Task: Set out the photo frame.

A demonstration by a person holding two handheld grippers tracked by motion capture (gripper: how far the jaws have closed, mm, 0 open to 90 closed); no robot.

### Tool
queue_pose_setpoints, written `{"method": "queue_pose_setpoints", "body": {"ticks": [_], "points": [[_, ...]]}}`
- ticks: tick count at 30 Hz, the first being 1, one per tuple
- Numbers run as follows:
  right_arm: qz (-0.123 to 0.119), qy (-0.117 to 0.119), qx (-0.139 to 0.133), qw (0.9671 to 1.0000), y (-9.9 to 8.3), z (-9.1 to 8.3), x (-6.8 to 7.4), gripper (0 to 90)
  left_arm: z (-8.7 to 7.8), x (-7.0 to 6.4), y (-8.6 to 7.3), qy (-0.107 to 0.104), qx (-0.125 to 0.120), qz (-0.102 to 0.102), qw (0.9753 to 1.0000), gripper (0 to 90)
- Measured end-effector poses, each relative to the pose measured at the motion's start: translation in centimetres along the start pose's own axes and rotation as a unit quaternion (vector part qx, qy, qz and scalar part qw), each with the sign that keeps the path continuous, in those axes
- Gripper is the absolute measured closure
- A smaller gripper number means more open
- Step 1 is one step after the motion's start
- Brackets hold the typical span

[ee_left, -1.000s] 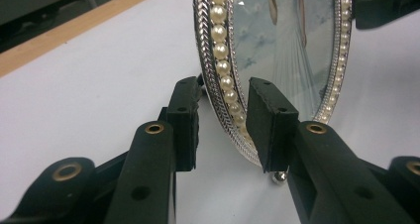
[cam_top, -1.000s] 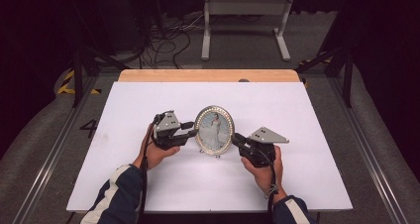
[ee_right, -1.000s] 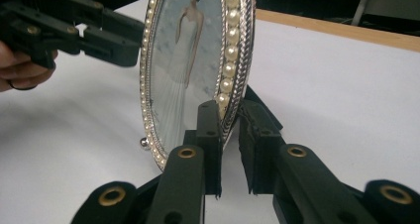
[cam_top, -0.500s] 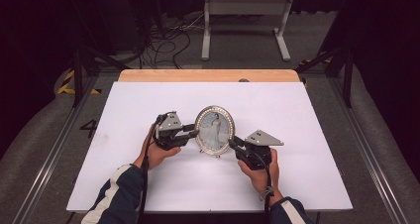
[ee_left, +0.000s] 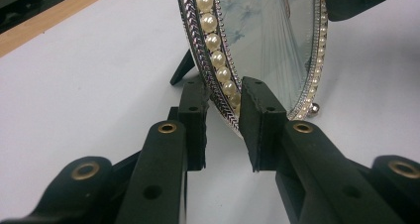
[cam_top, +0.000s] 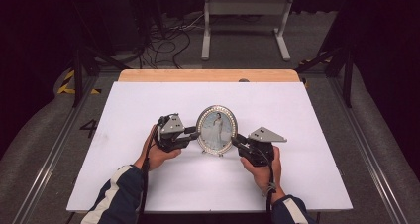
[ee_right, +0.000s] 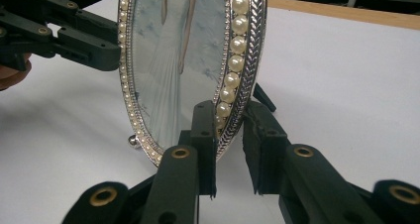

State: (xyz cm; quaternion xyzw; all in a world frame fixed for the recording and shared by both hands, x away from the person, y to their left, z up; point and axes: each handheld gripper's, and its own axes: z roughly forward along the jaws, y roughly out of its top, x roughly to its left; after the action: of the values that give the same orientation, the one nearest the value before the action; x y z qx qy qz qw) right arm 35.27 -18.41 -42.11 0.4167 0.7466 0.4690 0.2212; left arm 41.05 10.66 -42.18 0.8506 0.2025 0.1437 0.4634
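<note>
An oval photo frame (cam_top: 217, 130) is stood upright on its rear strut near the middle of the white table (cam_top: 307, 115), slightly toward the near edge, its glazed front turned to the near side; a picture of a figure in a long white dress is shown behind the glass. The left gripper (ee_left: 224, 112) is set astride the frame's left rim, one jaw in front and one behind, with a gap to be seen at the pearl border, so it is judged parted and not yet pinching; the right gripper (ee_right: 229, 120) is placed likewise over the right rim, its jaws apart around the beaded edge. The left gripper (cam_top: 194, 133) and right gripper (cam_top: 235, 140) are also seen from above, flanking the frame.

The frame is judged light but rigid, its metal rim hard and probably slippery, the glass and the glued pearls fragile; it is best taken by the braided outer rim, low on each side, with gentle pressure, and the thin strut (ee_left: 181, 69) and the small ball foot (ee_left: 315, 107) are best left unloaded, since tipping is likely if one side is lifted alone.

The table is covered in a smooth white sheet; a wooden strip (cam_top: 208, 76) is exposed along its far edge; beyond it a dim room with cables (cam_top: 166, 40) on a grey floor and a pale metal stand (cam_top: 246, 16) is seen.
</note>
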Motion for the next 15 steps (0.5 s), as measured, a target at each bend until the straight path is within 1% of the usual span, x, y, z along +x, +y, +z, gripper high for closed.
{"method": "queue_pose_setpoints", "body": {"ticks": [3, 5, 14, 15], "points": [[-0.002, 0.001, 0.000, 1.0000, 0.07, 0.04, -0.13, 75.8, -0.05, -0.06, -0.06, -0.001, -0.001, -0.002, 1.0000, 73.4], [0.001, 0.001, 0.000, 1.0000, 0.10, 0.08, -0.22, 75.7, -0.09, -0.09, -0.06, -0.003, 0.000, 0.001, 1.0000, 73.6], [-0.001, 0.002, 0.000, 1.0000, 0.29, 0.25, -0.45, 73.9, -0.26, -0.41, -0.04, -0.002, 0.002, 0.002, 1.0000, 74.3], [-0.002, 0.000, -0.001, 1.0000, 0.32, 0.37, -0.42, 72.7, -0.34, -0.44, -0.03, -0.002, 0.003, 0.008, 1.0000, 74.3]]}}
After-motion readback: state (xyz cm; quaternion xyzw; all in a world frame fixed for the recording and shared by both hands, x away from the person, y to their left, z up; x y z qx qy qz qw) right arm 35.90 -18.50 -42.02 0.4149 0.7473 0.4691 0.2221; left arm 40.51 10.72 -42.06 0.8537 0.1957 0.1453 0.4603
